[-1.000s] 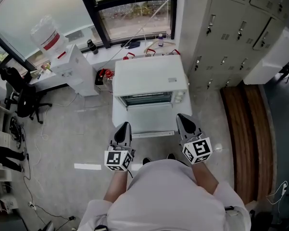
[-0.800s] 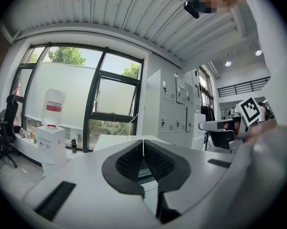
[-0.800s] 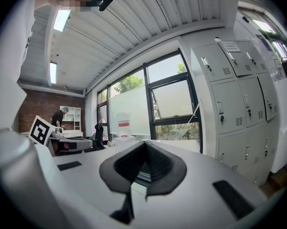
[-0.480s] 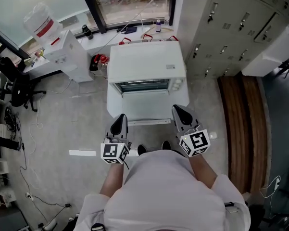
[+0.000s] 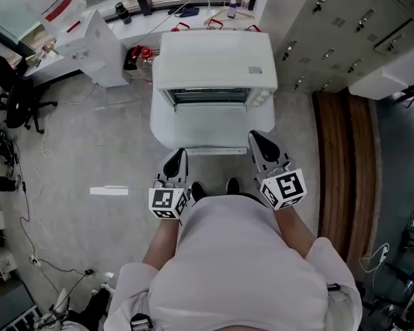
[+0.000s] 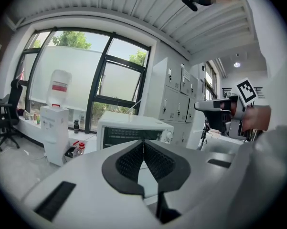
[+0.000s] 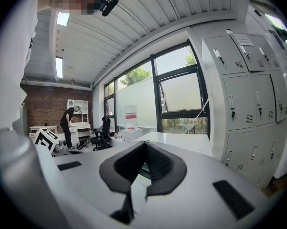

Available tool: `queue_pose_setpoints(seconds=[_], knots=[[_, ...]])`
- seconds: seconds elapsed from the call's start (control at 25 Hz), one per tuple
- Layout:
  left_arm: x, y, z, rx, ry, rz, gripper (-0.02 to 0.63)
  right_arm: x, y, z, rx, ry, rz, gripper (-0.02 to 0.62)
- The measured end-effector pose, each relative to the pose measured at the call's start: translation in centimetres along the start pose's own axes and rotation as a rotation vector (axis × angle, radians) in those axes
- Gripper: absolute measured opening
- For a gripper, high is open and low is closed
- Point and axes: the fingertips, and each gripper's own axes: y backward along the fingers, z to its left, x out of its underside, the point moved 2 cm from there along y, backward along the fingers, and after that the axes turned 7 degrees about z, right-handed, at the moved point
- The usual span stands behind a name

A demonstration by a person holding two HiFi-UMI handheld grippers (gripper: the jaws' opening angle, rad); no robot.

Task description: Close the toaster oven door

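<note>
Fingers [image 6: 130, 161] together on left gripper [image 5: 175, 160], right gripper [image 5: 262, 142]; oven door [image 5: 210, 124] open

One white box-shaped toaster oven [image 5: 213, 61] with one flat white door [image 5: 210, 126] is in sight. There are two grey hand-held grippers with black jaws, the left gripper [image 5: 178, 156] and the right gripper [image 5: 257, 138], and two white cubes printed with black square markers, the left cube [image 5: 168, 203] and the right cube [image 5: 284, 188]. Also countable are one white water dispenser [image 5: 96, 36], one clear water jug with a red label [image 5: 52, 2], one black office chair [image 5: 17, 105], two small bottles, a dark bottle [image 5: 121, 10] and a purple-capped bottle [image 5: 232, 8], and two black shoes, the left shoe [image 5: 198, 190] and the right shoe [image 5: 233, 185].
</note>
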Motion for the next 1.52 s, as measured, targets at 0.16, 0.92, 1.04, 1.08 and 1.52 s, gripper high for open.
queue_pose_setpoints(seconds=[0.16,0.92,1.04,1.08,1.52], knots=[[2.3,-0.2,1.3,0.023,0.19,0.013,0.021,-0.1,-0.6,0.6,-0.006,0.012,0.014,0.009],[14.6,-2.5,2.9,0.284,0.717,0.176,0.021,-0.7,-2.3,1.3,0.007,0.064,0.048,0.009],[16.0,-2.8,3.2,0.302,0.768,0.17,0.021,-0.6,-2.4,1.3,0.001,0.076,0.054,0.009],[16.3,-2.9,3.2,0.313,0.782,0.164,0.021,-0.6,-2.5,1.3,0.0,0.078,0.056,0.009],[18.8,-3.8,3.4,0.404,1.027,0.092,0.021,-0.1,-3.0,1.4,-0.025,0.096,0.085,0.008]])
